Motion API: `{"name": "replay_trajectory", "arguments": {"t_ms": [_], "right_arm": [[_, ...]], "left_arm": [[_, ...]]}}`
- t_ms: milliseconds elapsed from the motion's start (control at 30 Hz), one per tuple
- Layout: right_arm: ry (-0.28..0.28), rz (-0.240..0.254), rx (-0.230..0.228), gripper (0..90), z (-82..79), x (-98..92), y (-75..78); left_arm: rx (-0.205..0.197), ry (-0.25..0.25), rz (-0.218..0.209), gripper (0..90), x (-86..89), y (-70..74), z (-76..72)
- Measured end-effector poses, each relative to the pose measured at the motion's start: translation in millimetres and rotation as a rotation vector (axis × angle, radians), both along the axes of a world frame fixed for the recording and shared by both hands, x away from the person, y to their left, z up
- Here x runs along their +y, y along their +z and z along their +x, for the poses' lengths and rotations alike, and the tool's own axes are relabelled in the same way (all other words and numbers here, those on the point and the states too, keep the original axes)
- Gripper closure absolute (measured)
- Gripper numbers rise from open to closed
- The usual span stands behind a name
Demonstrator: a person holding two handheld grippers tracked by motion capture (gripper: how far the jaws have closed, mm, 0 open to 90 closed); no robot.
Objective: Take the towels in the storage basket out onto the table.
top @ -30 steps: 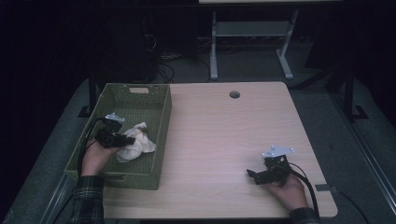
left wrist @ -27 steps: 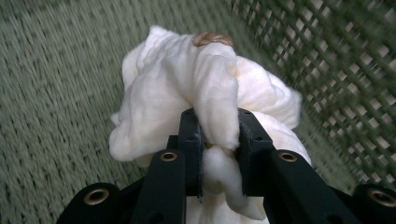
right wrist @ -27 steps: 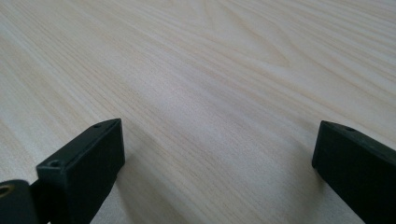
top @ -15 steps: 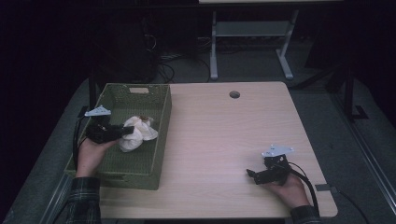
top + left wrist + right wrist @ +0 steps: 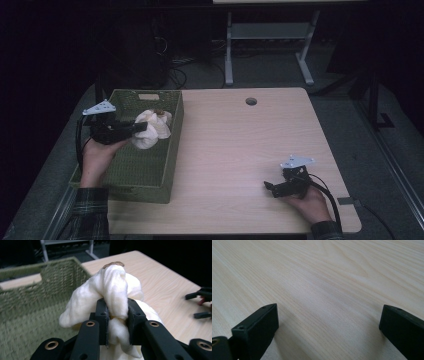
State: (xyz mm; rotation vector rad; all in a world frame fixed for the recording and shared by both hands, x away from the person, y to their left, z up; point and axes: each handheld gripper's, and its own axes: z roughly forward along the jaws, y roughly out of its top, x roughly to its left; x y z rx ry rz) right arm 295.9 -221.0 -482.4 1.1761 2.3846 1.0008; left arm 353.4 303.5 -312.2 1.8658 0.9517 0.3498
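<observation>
**newbie:** Cloth (image 5: 152,130) question: left gripper (image 5: 137,128) has it pinched and it's hanging over the basket (image 5: 150,175). Best way to carry it out?

**oldhand:** I'd say keep the squeeze steady and get the dangling bottom above the right rim before swinging right toward the counter (image 5: 240,145), or it may snag on the weave. No jerking, it's only a bunched fold that's caught.

**newbie:** Where does it sit in the fingers (image 5: 102,315)?

**oldhand:** A twisted ridge runs up between them, both pads pressing its sides. Most of it bulges past the tips and droops below. Right gripper (image 5: 270,189) rests near right, fingers (image 5: 259,325) spread, nothing between.
</observation>
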Motion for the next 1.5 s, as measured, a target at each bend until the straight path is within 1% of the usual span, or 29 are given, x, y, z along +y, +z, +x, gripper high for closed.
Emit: {"name": "replay_trajectory", "arguments": {"t_ms": [100,133,267,400,500,633,733,833,1000,1100,1200,1333,1500], "right_arm": [[-0.001,0.001,0.000,1.9,0.0,0.1,0.0],[-0.001,0.001,0.001,1.9,0.0,0.1,0.0],[-0.001,0.000,0.001,1.9,0.0,0.1,0.1],[-0.001,0.000,0.001,1.9,0.0,0.0,0.0],[-0.001,0.000,0.000,1.9,0.0,0.0,0.0],[0.000,0.000,0.000,1.9,0.0,0.0,0.0],[-0.001,0.000,0.000,1.9,0.0,0.1,0.0],[-0.001,0.000,0.000,1.9,0.0,0.1,0.0],[0.004,-0.003,-0.003,1.9,0.2,-0.1,0.0],[0.004,-0.002,-0.003,1.9,0.1,0.0,0.0],[0.004,0.000,-0.001,1.9,0.1,0.1,0.0],[0.003,0.000,0.000,1.9,0.0,0.1,0.0],[0.002,0.001,0.001,1.9,-0.1,0.2,0.1]], "left_arm": [[-0.023,-0.005,-0.008,74.1,-5.5,8.6,-2.6],[-0.024,-0.005,-0.017,74.2,-7.4,10.6,-3.2],[-0.049,-0.025,-0.025,74.1,-17.1,14.7,-4.3],[-0.050,-0.046,-0.030,74.2,-28.9,17.2,-3.8],[-0.060,-0.066,-0.036,74.2,-42.3,20.1,-4.6],[-0.064,-0.099,-0.027,74.2,-59.4,23.1,-5.2],[-0.054,-0.121,-0.042,74.1,-69.4,23.5,-4.8],[-0.052,-0.148,-0.049,74.1,-82.1,23.3,-5.4],[-0.047,-0.173,-0.043,74.1,-103.8,21.7,-6.9],[-0.047,-0.191,-0.035,74.1,-120.9,20.5,-8.5],[-0.052,-0.203,-0.036,74.1,-135.8,19.4,-9.7],[-0.046,-0.224,-0.046,74.1,-157.0,14.9,-10.5],[-0.035,-0.245,-0.025,74.1,-179.9,5.0,-10.7]]}}
